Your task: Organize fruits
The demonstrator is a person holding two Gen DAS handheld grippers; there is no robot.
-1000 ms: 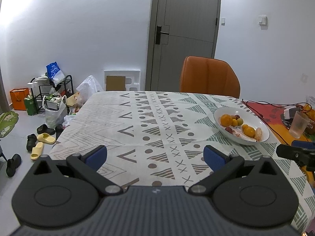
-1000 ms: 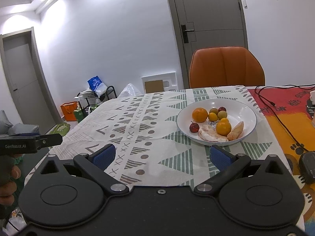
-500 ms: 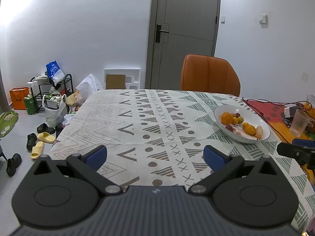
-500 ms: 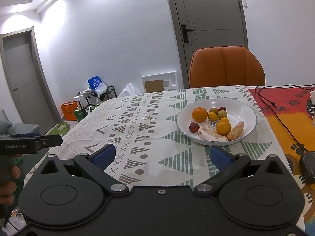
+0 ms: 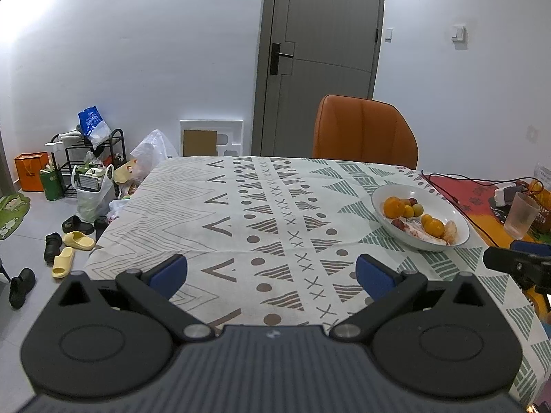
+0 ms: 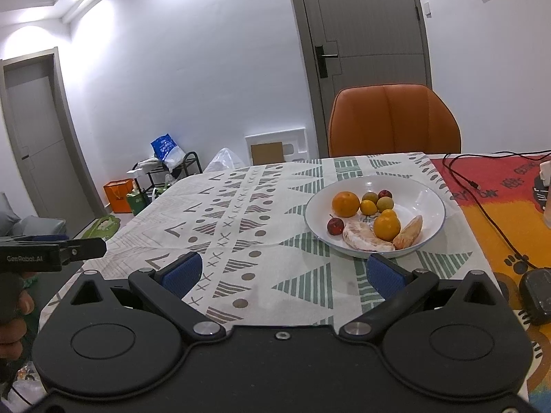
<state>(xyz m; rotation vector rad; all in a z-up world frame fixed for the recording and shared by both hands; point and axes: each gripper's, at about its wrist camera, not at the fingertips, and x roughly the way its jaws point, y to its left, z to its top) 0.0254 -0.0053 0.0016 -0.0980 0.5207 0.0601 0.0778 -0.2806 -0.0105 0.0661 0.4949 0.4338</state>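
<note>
On the patterned tablecloth (image 6: 241,227) nothing has moved since a moment ago; only the left view has tipped a tiny bit. A white bowl (image 6: 427,196) sits on the cloth, in front of the orange chair (image 6: 394,120). Inside the bowl lie a big orange (image 6: 345,203), a peeled piece (image 6: 361,237), a smaller orange (image 6: 386,227), green plums (image 6: 385,203) and a small red fruit (image 6: 334,226). The right gripper (image 6: 282,273) hovers just short of the bowl, fingers spread wide, holding nothing. The left gripper (image 5: 272,275) is spread wide too, with the bowl (image 5: 447,213) far off to its right.
</note>
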